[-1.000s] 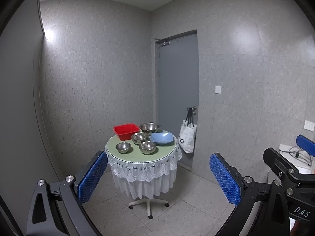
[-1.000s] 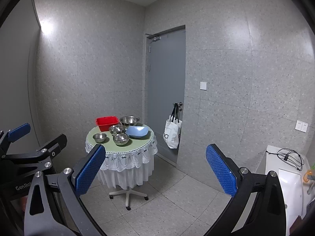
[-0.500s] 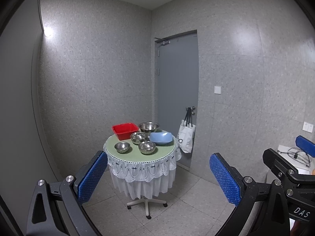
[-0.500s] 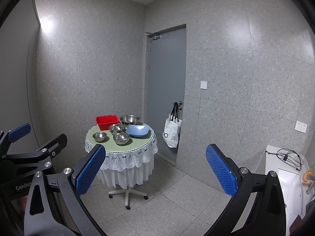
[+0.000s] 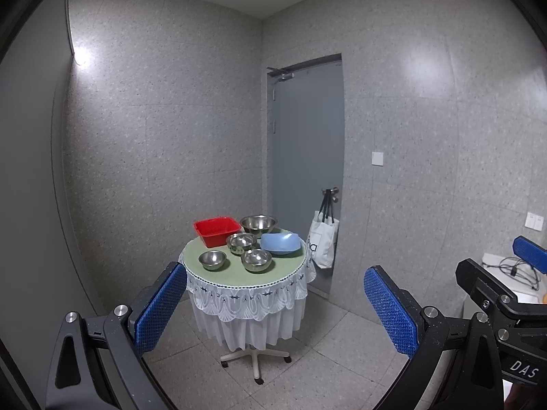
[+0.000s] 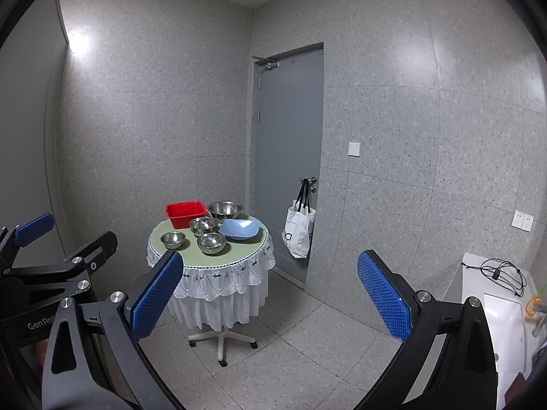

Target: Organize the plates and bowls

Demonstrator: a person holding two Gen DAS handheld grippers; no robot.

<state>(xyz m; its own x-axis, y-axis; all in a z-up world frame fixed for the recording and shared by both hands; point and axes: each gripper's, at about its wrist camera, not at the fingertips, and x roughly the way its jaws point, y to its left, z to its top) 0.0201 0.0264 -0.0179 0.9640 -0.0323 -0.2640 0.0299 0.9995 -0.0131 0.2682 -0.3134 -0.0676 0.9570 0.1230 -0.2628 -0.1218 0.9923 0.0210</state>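
A small round table (image 5: pixel 246 282) with a green top and white lace skirt stands across the room. On it are a red tub (image 5: pixel 216 230), a large steel bowl (image 5: pixel 258 224), three smaller steel bowls (image 5: pixel 256 259), and a blue square dish (image 5: pixel 281 243). The same set shows in the right wrist view, with the red tub (image 6: pixel 185 213) and blue dish (image 6: pixel 238 229). My left gripper (image 5: pixel 273 307) is open and empty, far from the table. My right gripper (image 6: pixel 270 294) is open and empty, also far back.
A grey door (image 5: pixel 307 171) is behind the table, with a white tote bag (image 5: pixel 323 242) hanging on its handle. A white sink (image 6: pixel 502 311) with cables on it is at the right. The table stands on a wheeled base (image 5: pixel 254 362) on the tiled floor.
Both views have drifted slightly; the table sits a little further left and lower in frame. Both grippers stay open and empty.
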